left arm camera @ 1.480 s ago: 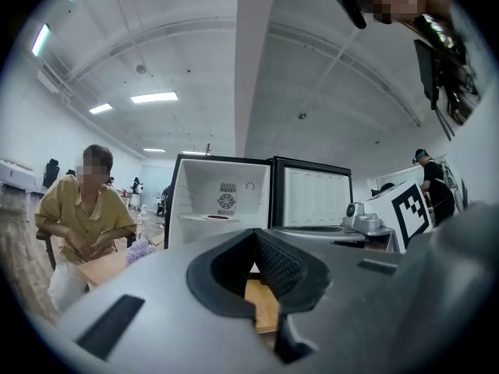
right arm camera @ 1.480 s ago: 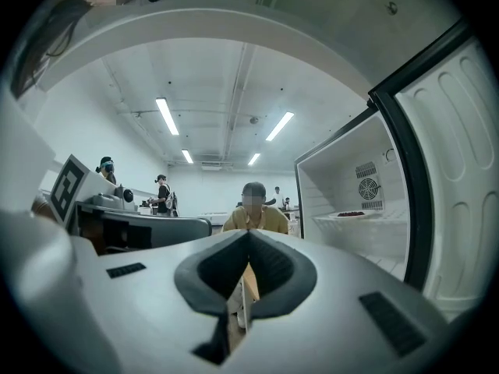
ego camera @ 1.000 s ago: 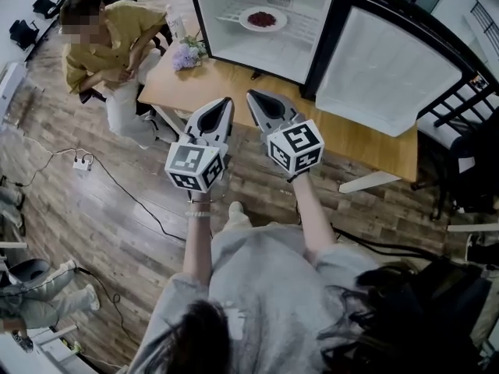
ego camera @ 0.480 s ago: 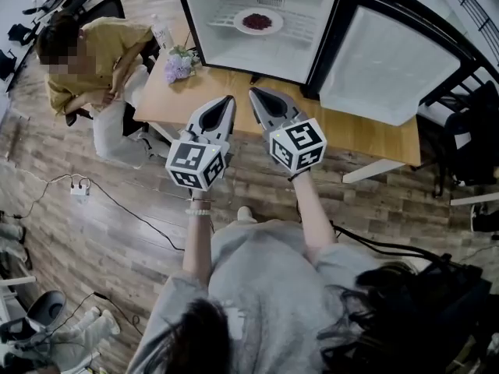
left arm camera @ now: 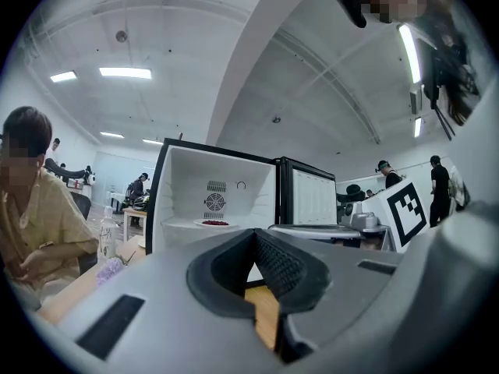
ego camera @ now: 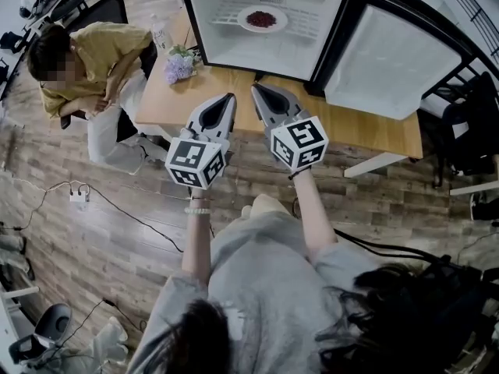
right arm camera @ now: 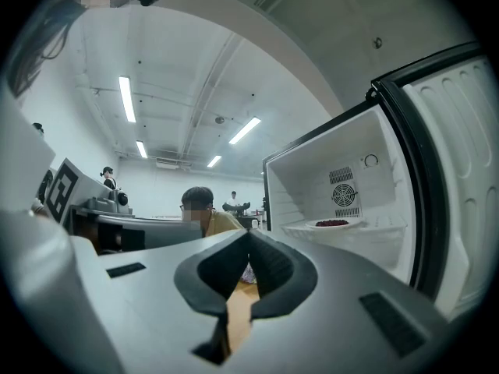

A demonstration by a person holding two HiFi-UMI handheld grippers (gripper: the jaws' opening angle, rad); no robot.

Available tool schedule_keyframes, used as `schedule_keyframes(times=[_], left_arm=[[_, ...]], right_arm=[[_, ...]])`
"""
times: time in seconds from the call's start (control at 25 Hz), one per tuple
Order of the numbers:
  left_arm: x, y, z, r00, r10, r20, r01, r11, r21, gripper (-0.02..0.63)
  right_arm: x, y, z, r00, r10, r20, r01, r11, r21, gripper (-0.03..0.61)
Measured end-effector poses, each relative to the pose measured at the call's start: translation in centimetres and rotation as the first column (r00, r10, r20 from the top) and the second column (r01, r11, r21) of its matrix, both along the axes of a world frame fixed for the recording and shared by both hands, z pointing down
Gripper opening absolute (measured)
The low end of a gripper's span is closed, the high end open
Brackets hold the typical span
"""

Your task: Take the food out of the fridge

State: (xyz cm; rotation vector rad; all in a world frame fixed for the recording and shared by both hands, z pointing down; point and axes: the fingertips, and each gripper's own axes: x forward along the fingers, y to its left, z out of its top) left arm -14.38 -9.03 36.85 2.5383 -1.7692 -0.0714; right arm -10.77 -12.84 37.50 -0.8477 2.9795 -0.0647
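Food [ego camera: 261, 19] on round plate [ego camera: 281, 23], flat on shelf [ego camera: 310, 25] of open fridge [ego camera: 269, 54]

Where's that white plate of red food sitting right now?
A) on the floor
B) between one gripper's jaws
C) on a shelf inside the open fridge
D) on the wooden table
C: the white round plate of dark red food rests on the shelf inside the open white fridge; the left gripper and right gripper are shut and empty.

Wood-plank floor [ego camera: 93, 248], wooden table [ego camera: 359, 131], strip lights [right arm camera: 126, 98] on ceiling
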Motion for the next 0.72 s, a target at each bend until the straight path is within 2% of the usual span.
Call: schedule_keyframes(times=[0.4, 0.72], left_arm=[[-1.3, -2.9, 0.2, 1.000, -0.012, -0.022, 0.012, 1.000, -0.017, 0.008], [-1.7, -7.3, 0.6, 0.999, -0.011, -0.037, 0.010, 1.000, -0.023, 0.008]], right_arm=[[-1.3, -3.0, 0.1, 1.000, -0.009, -0.015, 0.009, 1.000, -0.025, 0.008], [-1.2, -7.1, 1.1, 0.999, -0.007, -0.040, 0.006, 0.999, -0.038, 0.008]])
